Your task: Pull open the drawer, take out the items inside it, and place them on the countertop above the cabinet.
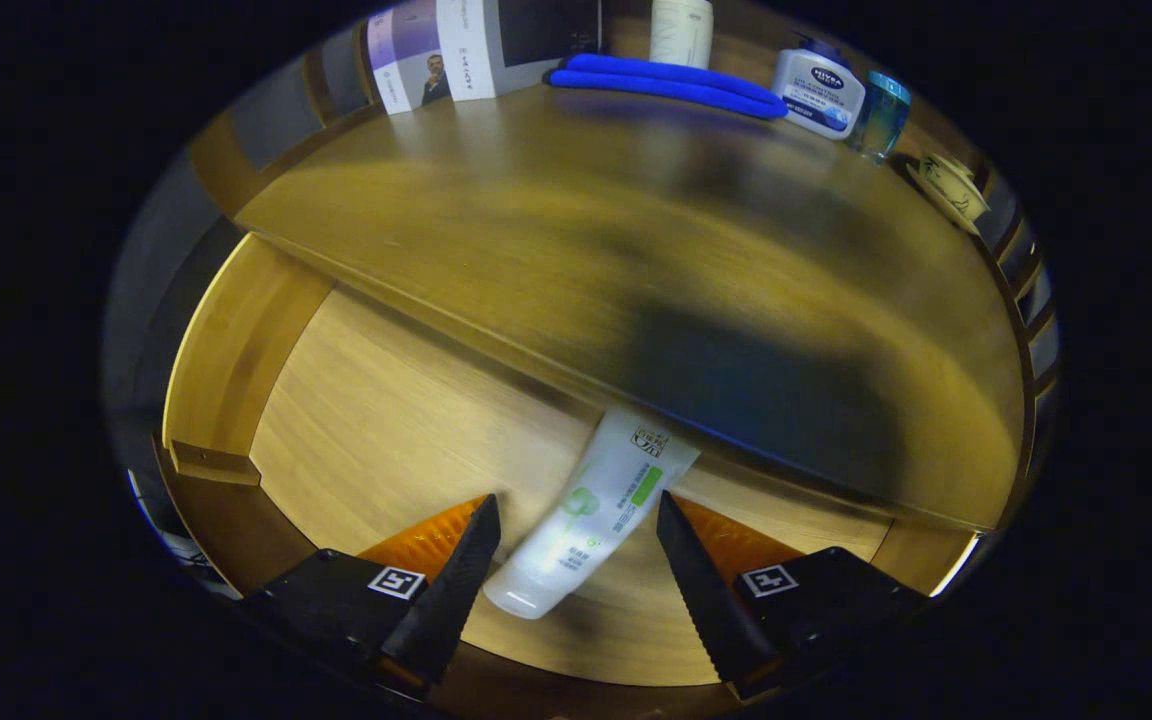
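Pale bamboo-coloured wood lines the open drawer (366, 420), which stands pulled out beneath the darker brown wooden countertop (556, 250). At the far left of the countertop's back edge leans a grey and white printed box (466, 45). Next to it lies a folded blue cloth (666, 85), with a cream cylindrical container (681, 30) standing behind it. Further right stand a white and blue pump bottle (818, 92) and a teal glass bottle (881, 112), just beside each other, and then a small cream cup (951, 190) near the right edge.

In the drawer, a white squeeze tube with green print (596, 510) lies flat on the floor, tilted, its upper end tucked under the countertop's front edge and its cap end nearest the camera.

The black two-finger gripper (576, 530) hovers over the drawer with its fingers (456, 580) spread wide apart. The tube lies between them, and neither finger touches it.
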